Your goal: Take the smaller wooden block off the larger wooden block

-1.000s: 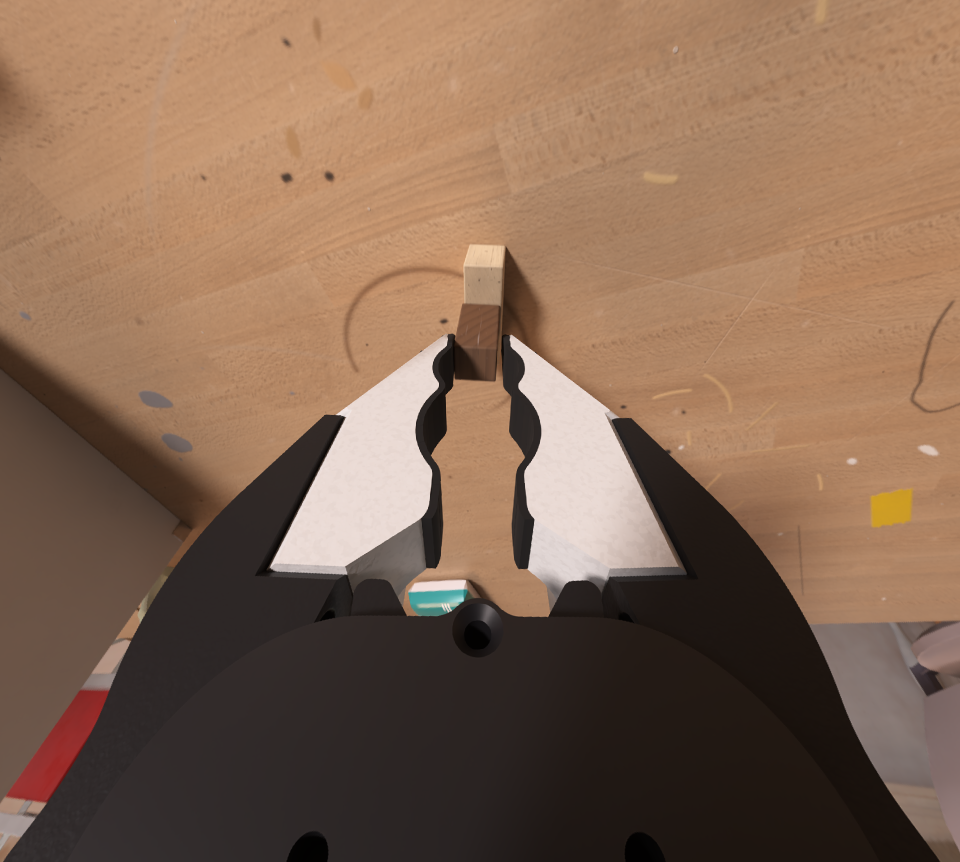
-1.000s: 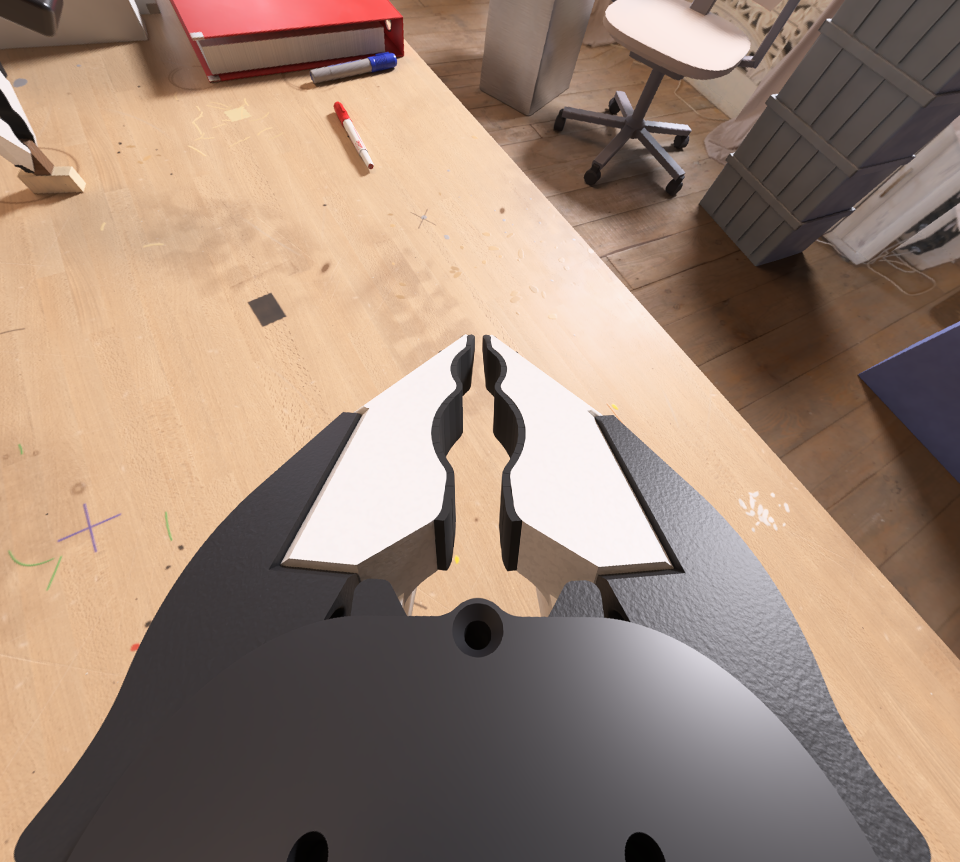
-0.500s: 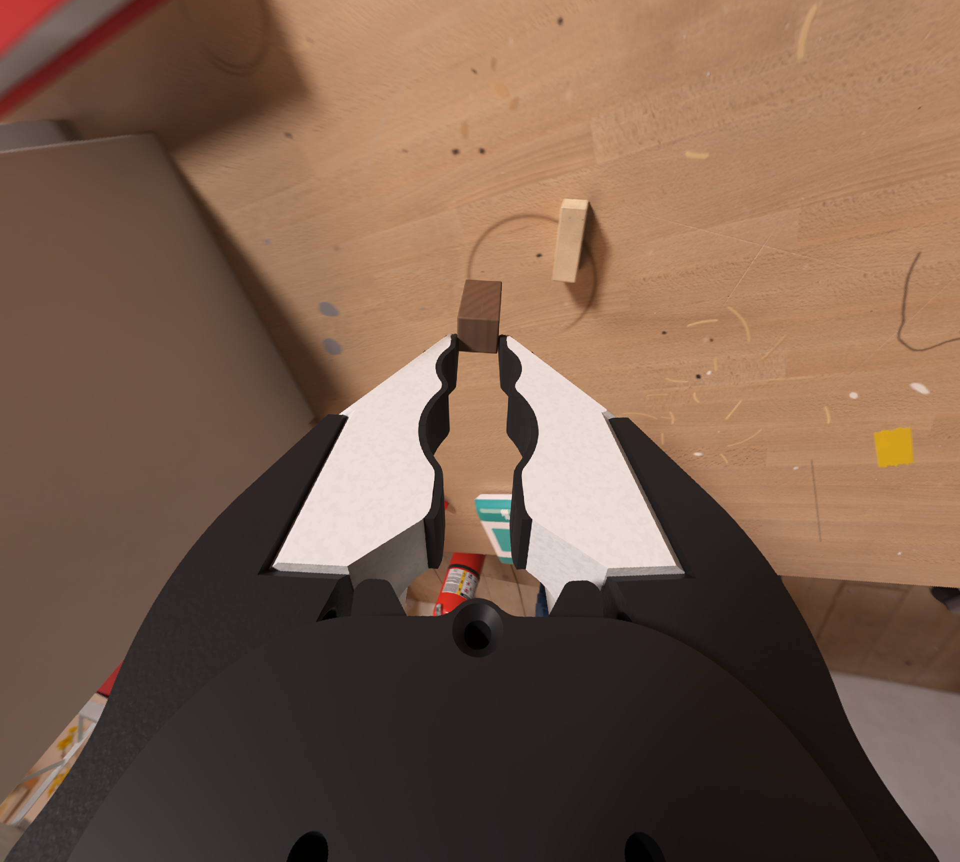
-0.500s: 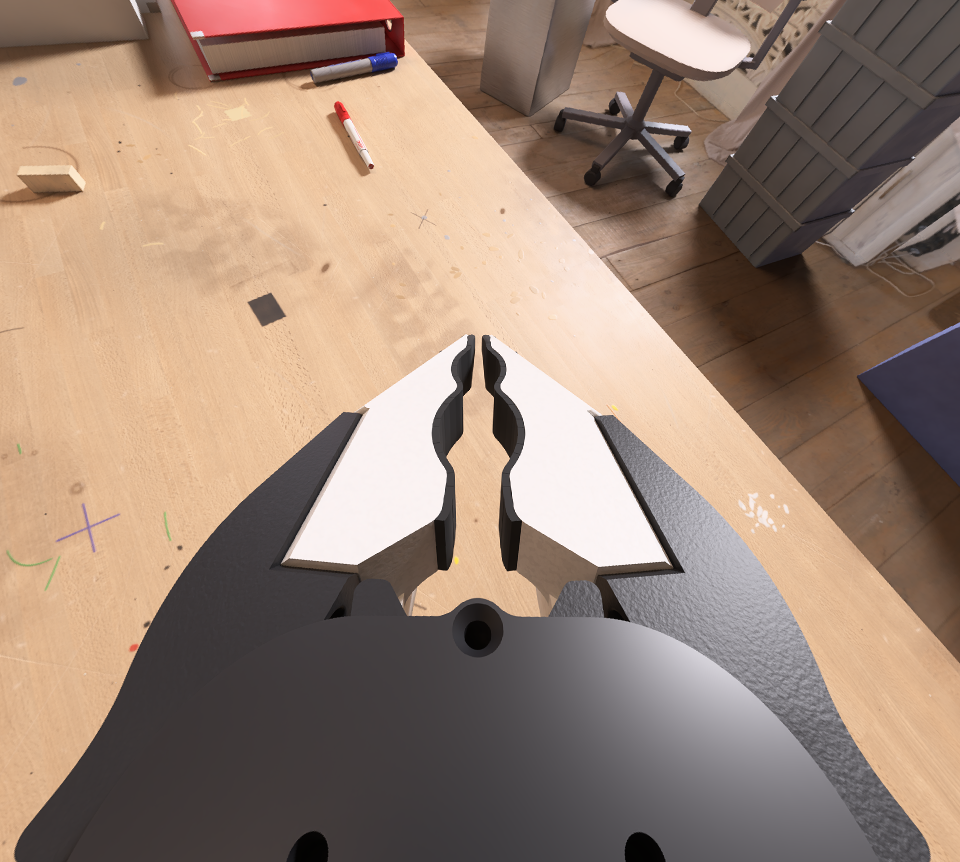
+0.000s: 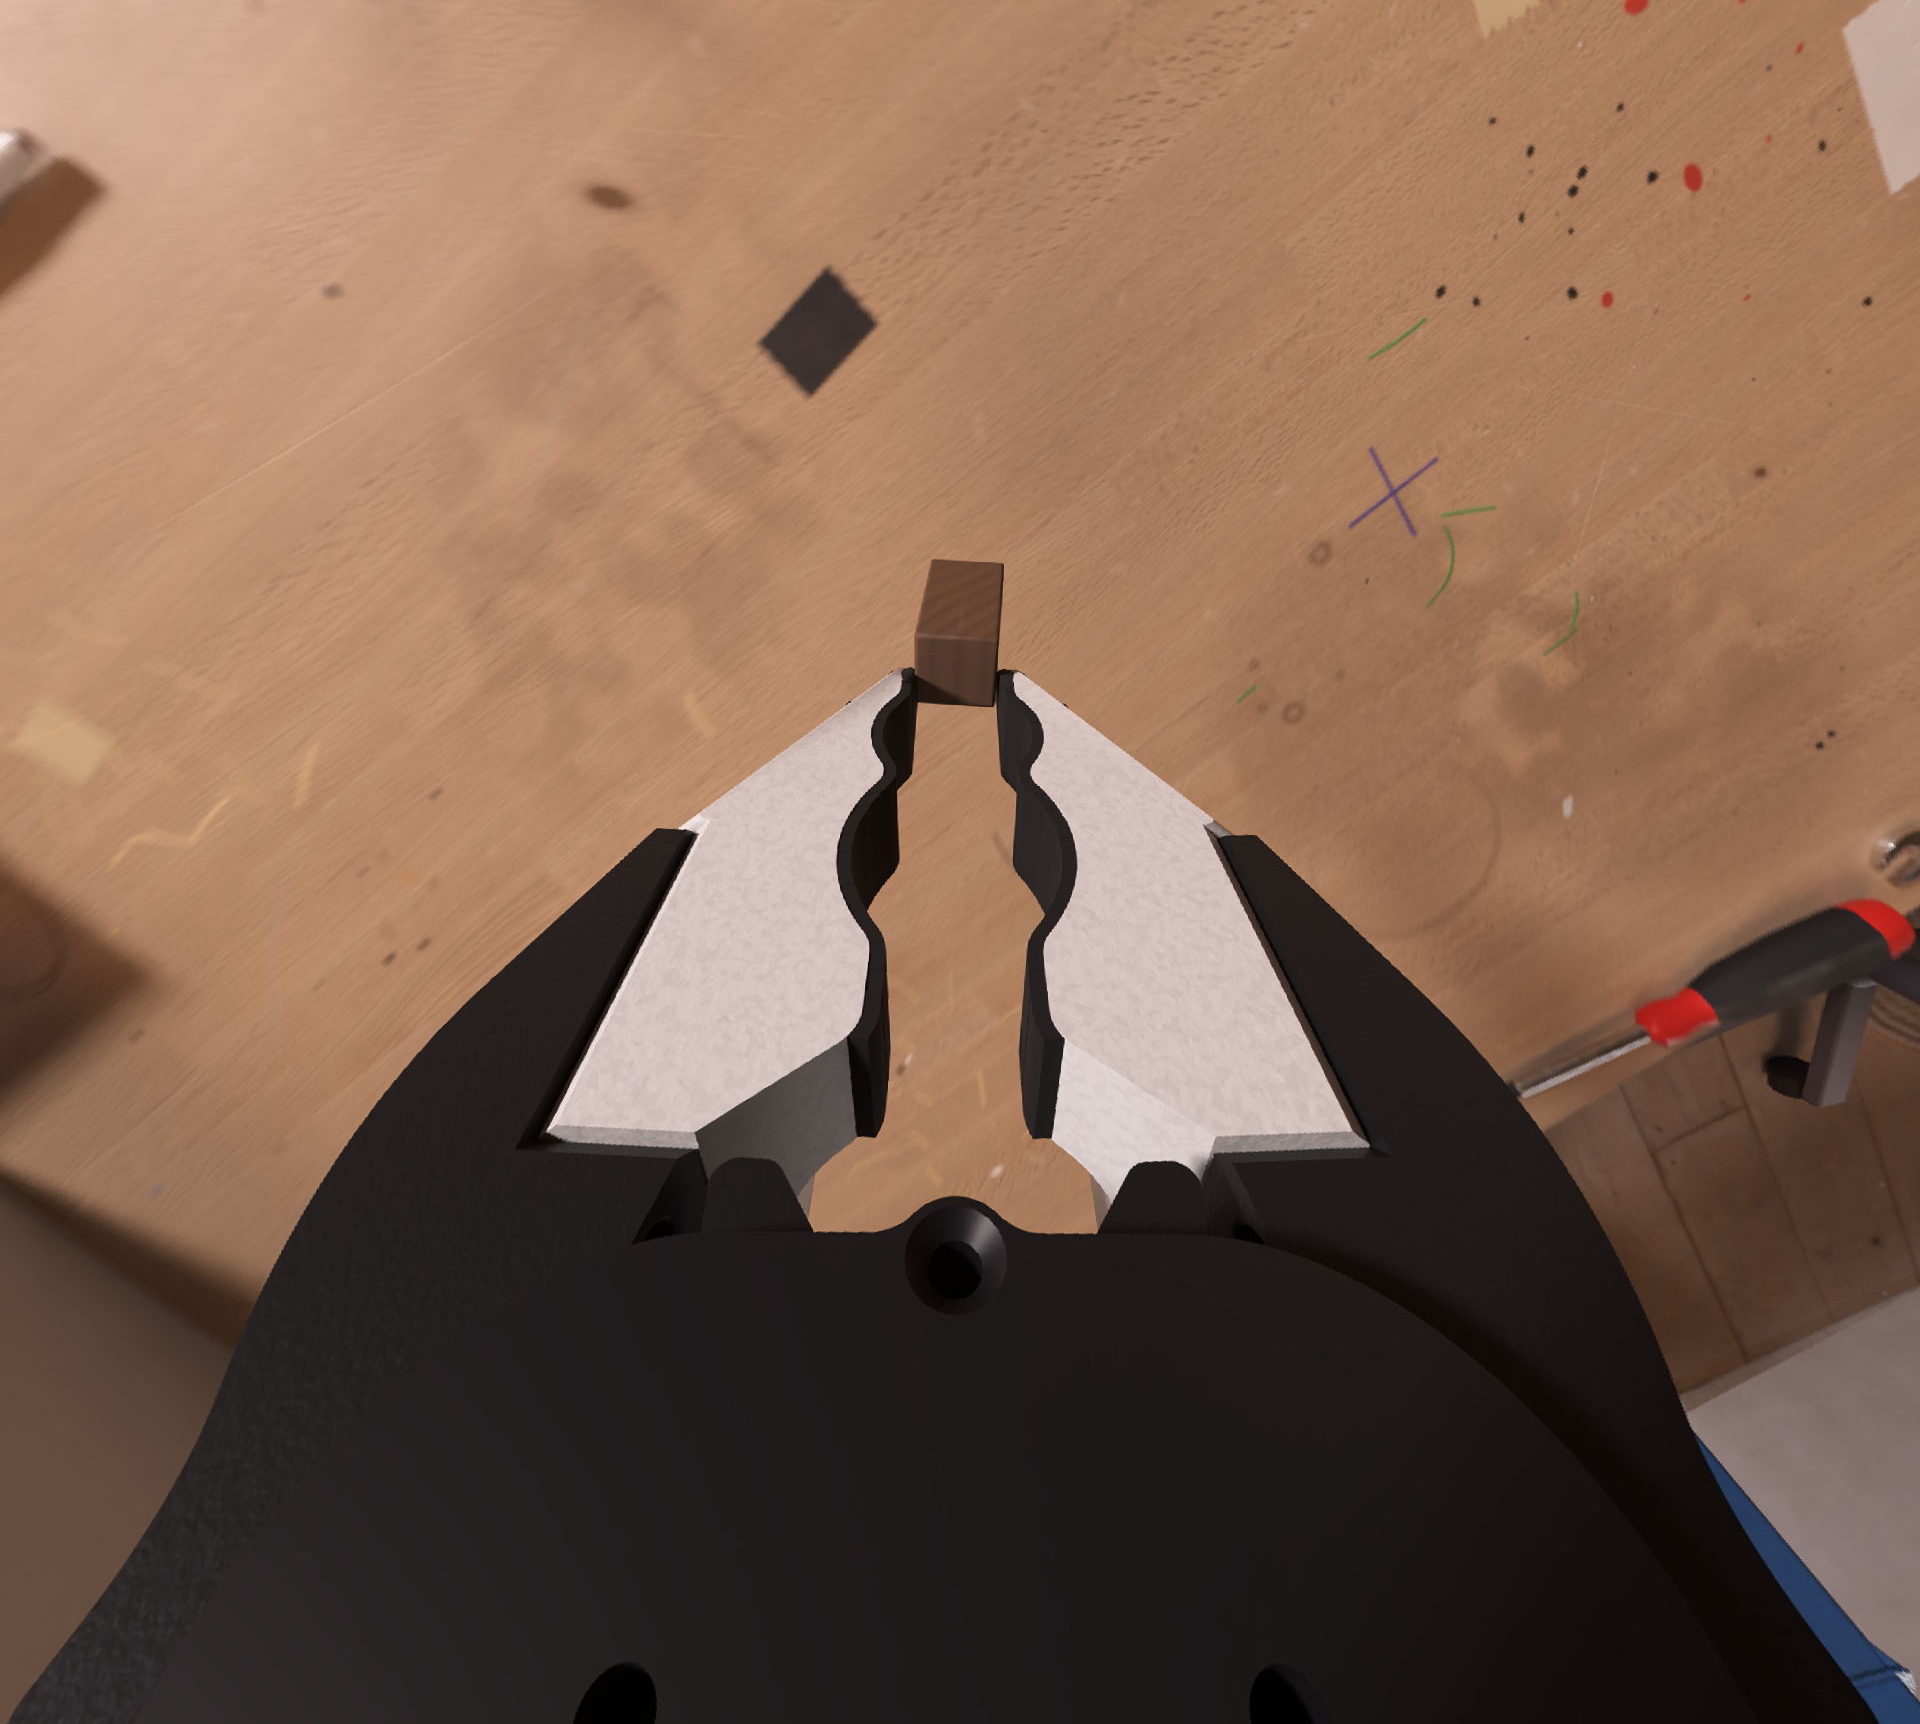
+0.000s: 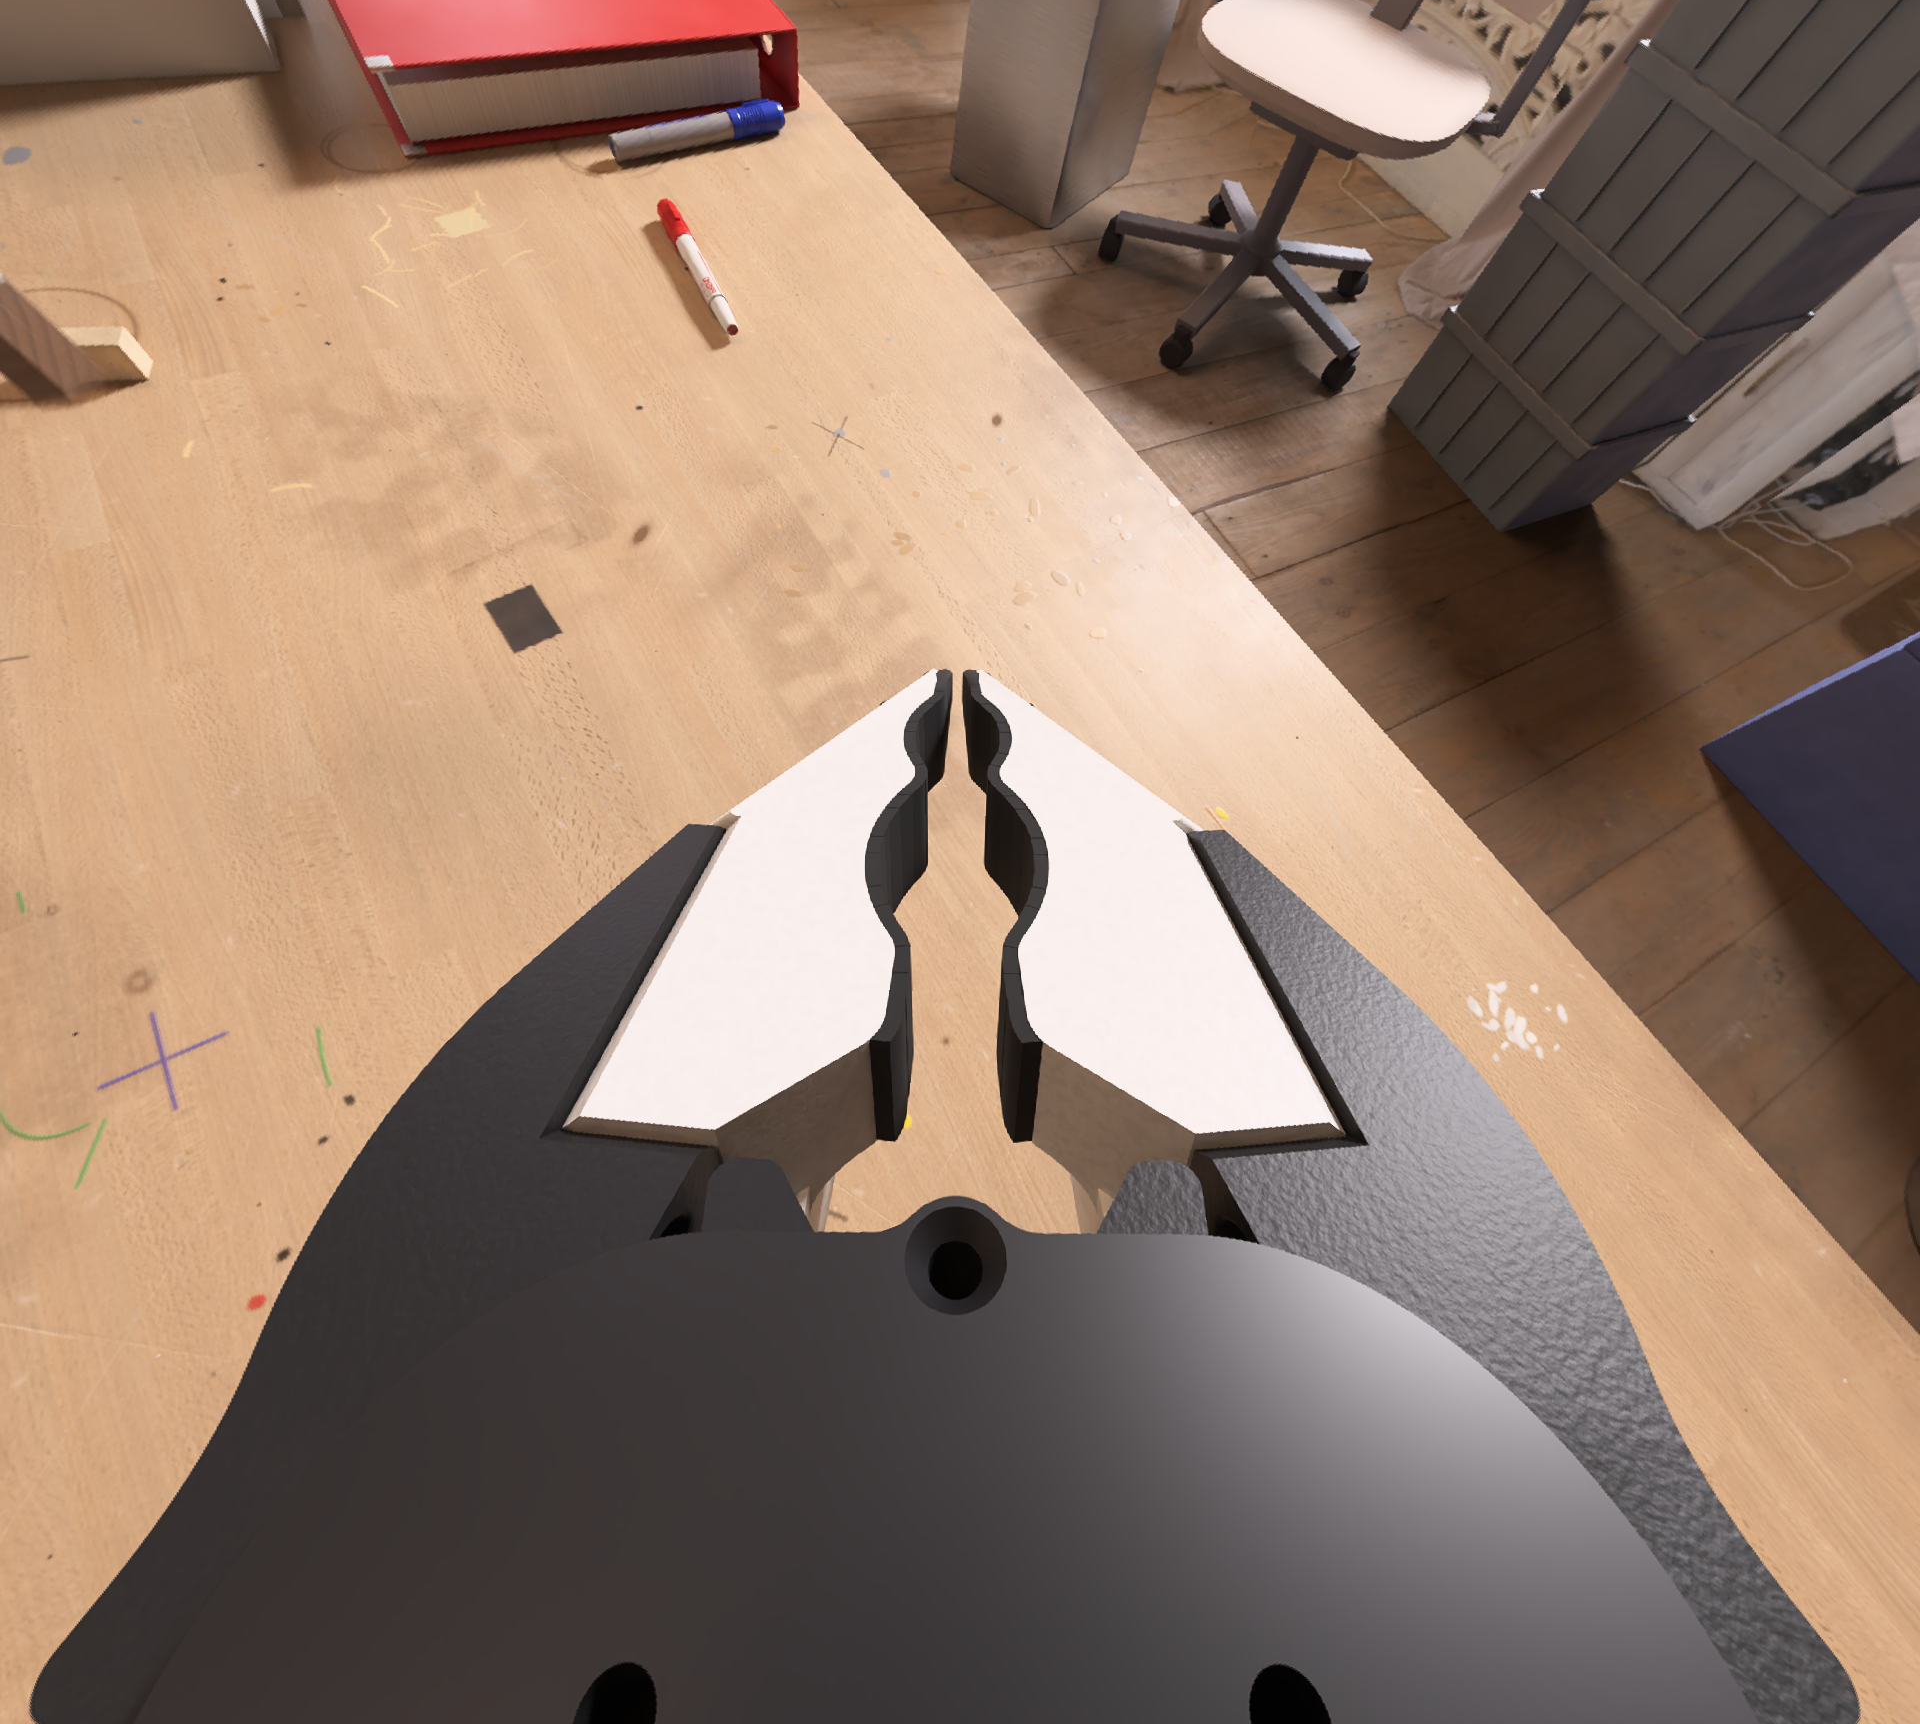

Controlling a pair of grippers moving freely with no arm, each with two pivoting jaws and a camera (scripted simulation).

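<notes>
Scuffed light-wood workbench surface (image 5: 1039,116) fills pretty much everything, with paint flecks and pen marks all over it. Starting from the left tool (image 5: 956,687): its white fingers are clamped onto the small dark-brown wooden block (image 5: 958,635), pinched right at the tips in the middle of the left wrist frame, and it looks held up clear of the surface. Further out there's a black square patch (image 5: 818,330) above and left of it, and a purple cross mark (image 5: 1394,492) off to the right.

The right tool (image 6: 956,682) has its fingers nearly together with nothing between them, just hanging over the surface near its edge. At the far left edge of the right wrist frame sits the larger pale wooden block (image 6: 104,352), lying flat, with something leaning in beside it that I can't make out.

So I'd say the lift-off is basically done and we're in the carry bit. Next move is probably just lowering onto a bare patch of surface and letting go gently, well apart from the pale one.
</notes>
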